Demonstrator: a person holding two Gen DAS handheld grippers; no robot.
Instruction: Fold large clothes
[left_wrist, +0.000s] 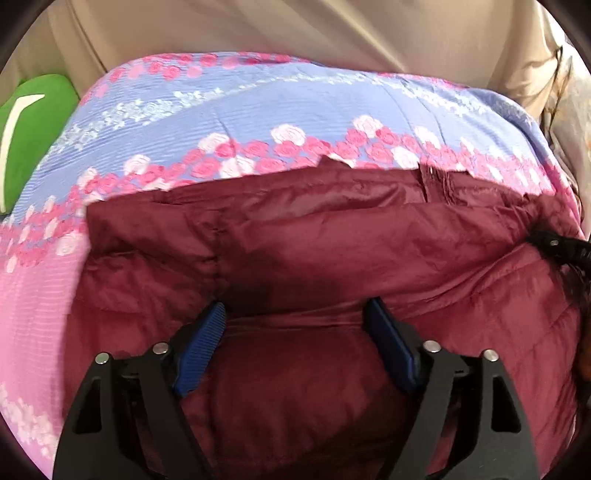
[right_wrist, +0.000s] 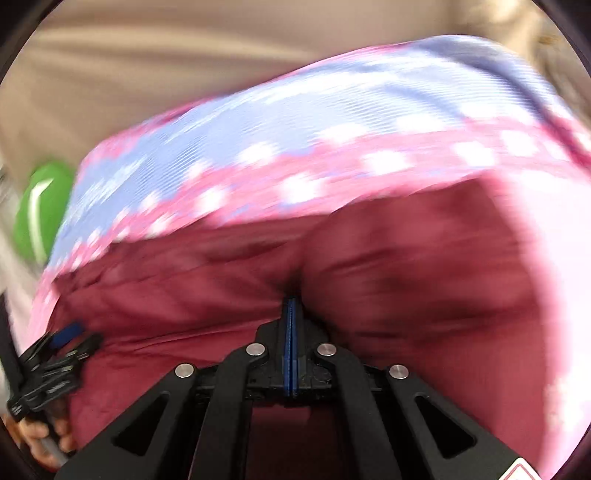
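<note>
A maroon padded jacket (left_wrist: 332, 251) lies on a bed with a blue and pink flowered cover (left_wrist: 221, 122). My left gripper (left_wrist: 295, 314) is open, its blue pads on either side of a fold of the jacket, just above it. In the right wrist view, which is blurred, my right gripper (right_wrist: 291, 306) is shut on a pinch of the jacket (right_wrist: 406, 266). The left gripper (right_wrist: 62, 343) shows at the far left of that view. The right gripper's tip (left_wrist: 557, 243) shows at the right edge of the left wrist view.
A green cushion (left_wrist: 33, 129) lies at the far left beside the bed; it also shows in the right wrist view (right_wrist: 44, 206). A beige curtain or wall (left_wrist: 295, 29) runs behind the bed. Pale bedding (left_wrist: 569, 110) lies at the right.
</note>
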